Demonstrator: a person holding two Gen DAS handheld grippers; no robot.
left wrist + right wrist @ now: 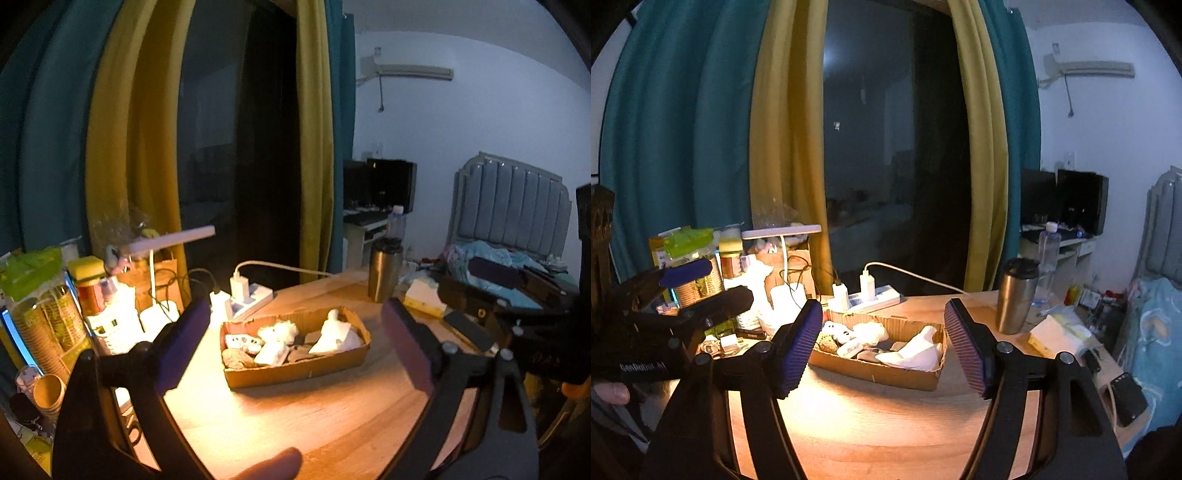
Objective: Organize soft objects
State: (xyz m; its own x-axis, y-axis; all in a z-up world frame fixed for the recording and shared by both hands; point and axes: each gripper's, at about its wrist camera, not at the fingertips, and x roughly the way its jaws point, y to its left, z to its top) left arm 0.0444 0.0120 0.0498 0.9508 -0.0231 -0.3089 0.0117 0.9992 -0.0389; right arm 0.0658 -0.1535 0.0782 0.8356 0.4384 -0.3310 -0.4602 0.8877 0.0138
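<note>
My right tool hangs spread wide above the table; the cardboard box of soft objects sits at twelve o'clock, steel tumbler at two.

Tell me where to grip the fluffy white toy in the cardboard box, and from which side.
Probably from above: the fluffy white toy sits atop the pile, walled in by the cardboard box. Pinch its rounded top across the middle with the open right tongs.

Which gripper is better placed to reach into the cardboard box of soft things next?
Probably the right gripper: it is open, with the brown cardboard box centred close between its pads. The left gripper, also open, frames the box but looks farther back.
</note>
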